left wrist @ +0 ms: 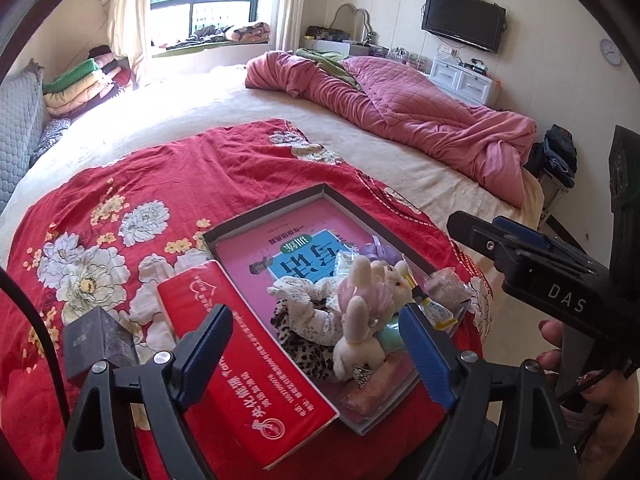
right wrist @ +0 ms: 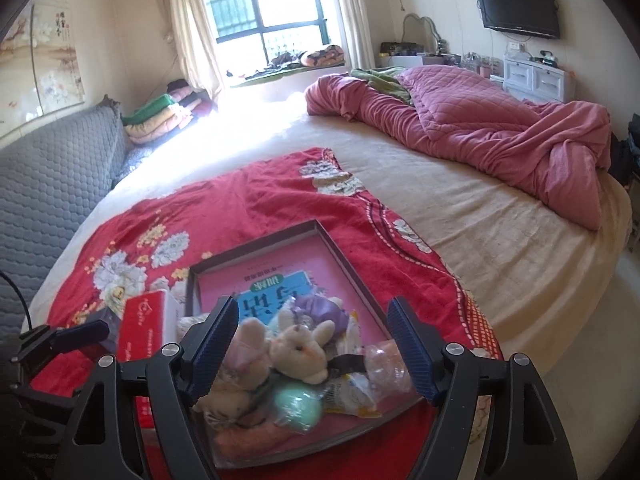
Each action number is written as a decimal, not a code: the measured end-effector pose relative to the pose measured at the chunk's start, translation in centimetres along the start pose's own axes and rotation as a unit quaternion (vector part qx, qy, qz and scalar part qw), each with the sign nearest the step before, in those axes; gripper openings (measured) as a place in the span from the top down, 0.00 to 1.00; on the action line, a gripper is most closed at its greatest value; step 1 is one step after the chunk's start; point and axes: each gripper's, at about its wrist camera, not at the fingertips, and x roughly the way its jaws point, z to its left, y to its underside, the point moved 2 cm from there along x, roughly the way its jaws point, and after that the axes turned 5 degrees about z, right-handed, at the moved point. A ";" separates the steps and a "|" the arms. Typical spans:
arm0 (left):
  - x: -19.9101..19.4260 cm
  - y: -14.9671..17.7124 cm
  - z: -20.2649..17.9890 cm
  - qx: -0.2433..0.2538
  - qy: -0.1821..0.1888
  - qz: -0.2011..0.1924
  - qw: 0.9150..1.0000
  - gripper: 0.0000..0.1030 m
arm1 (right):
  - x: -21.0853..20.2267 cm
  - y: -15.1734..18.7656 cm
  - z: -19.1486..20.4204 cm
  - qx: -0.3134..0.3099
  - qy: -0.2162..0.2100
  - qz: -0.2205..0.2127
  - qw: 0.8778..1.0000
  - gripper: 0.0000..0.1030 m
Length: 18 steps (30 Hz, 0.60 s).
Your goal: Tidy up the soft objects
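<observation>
Both my tongs hang released over the near edge of the bed: the left gripper has its blue pads spread with nothing between them, and the right gripper is just as wide, its pads touching nothing. No earlier picture tells me more than that. Right below them, on the red floral blanket, sits the shallow tray, and the soft things are heaped in its near corner: a white plush rabbit lying over a leopard-print cloth, a mint-green ball, a purple fabric flower, crinkly snack packets and a pinkish pouch at the near rim. The far half of the tray is bare down to the pink book cover lining it. Along the tray's left edge lies a red carton, with a small dark box just beside that. Beyond, the cream mattress runs to a rumpled pink quilt at the far right edge. My worry is the heap itself: the rabbit rests on the cloth and against the packets, so a pinch on it could drag a neighbour along or tip the ball over the low rim onto the blanket. The packets look slick and may slip from ribbed pads. With both tongs this close together, reaching for the same pile could knock one against the other, and the tray may shift on the soft bedding.
</observation>
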 end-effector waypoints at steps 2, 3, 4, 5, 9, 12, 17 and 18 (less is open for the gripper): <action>-1.3 -0.2 0.9 0.000 -0.017 -0.016 1.000 0.17 | -1.0 -0.7 1.4 0.002 -0.003 -0.019 1.000 0.24; -2.0 -0.2 1.2 0.001 -0.024 -0.024 0.999 0.17 | -1.7 -1.1 2.2 0.001 -0.004 -0.031 1.000 0.24; -2.8 -0.2 1.6 0.000 -0.030 -0.035 0.999 0.17 | -2.4 -1.4 3.0 -0.001 -0.004 -0.041 0.999 0.24; -3.6 -0.2 2.0 -0.002 -0.033 -0.043 0.999 0.16 | -3.0 -1.8 3.8 -0.005 -0.006 -0.049 0.999 0.24; -6.2 -0.1 3.8 -0.017 -0.034 -0.058 0.998 0.14 | -6.4 -2.3 6.6 -0.001 -0.012 -0.093 0.996 0.24; -7.7 0.4 4.7 -0.023 -0.040 -0.064 0.997 0.14 | -8.6 -1.8 8.1 0.005 -0.021 -0.104 0.994 0.24; -9.3 2.1 5.5 -0.024 -0.045 -0.059 0.997 0.14 | -11.1 0.2 10.3 0.002 -0.026 -0.096 0.995 0.24; -9.5 2.6 5.6 -0.026 -0.043 -0.057 0.997 0.14 | -11.4 0.8 10.5 0.001 -0.021 -0.093 0.995 0.24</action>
